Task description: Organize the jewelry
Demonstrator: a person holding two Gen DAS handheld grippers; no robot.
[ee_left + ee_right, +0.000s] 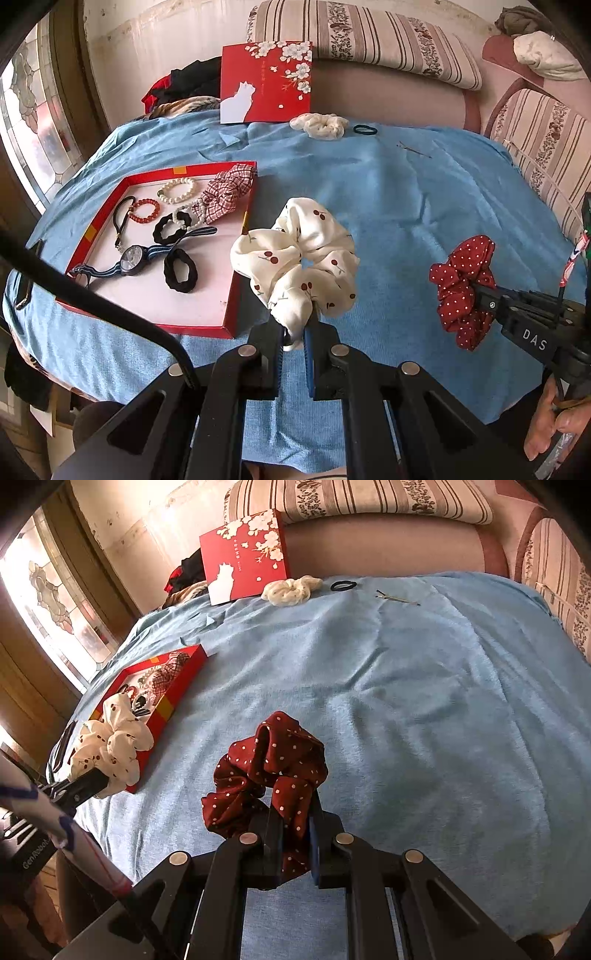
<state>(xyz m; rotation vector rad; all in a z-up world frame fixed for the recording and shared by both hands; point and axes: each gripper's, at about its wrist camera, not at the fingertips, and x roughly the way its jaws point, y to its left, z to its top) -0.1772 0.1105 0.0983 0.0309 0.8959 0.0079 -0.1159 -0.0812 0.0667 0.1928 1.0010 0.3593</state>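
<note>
left gripper (295, 332): squeezed tight on the white cherry scrunchie (295, 254), held up over the blue cloth (406, 206).
right gripper (295, 830): squeezed tight on the red dotted scrunchie (269, 771), also lifted.
red tray (236, 291): just left of the left gripper, with a watch (131, 260), bead bracelets and hair ties inside.
far ahead of both grippers: white scrunchie (319, 123), black hair tie (365, 129), hairpin (413, 149), red lid (267, 83).

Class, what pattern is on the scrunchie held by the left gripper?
Red cherries on cream fabric: the cherry scrunchie in the left gripper, clearest from the left wrist.
</note>
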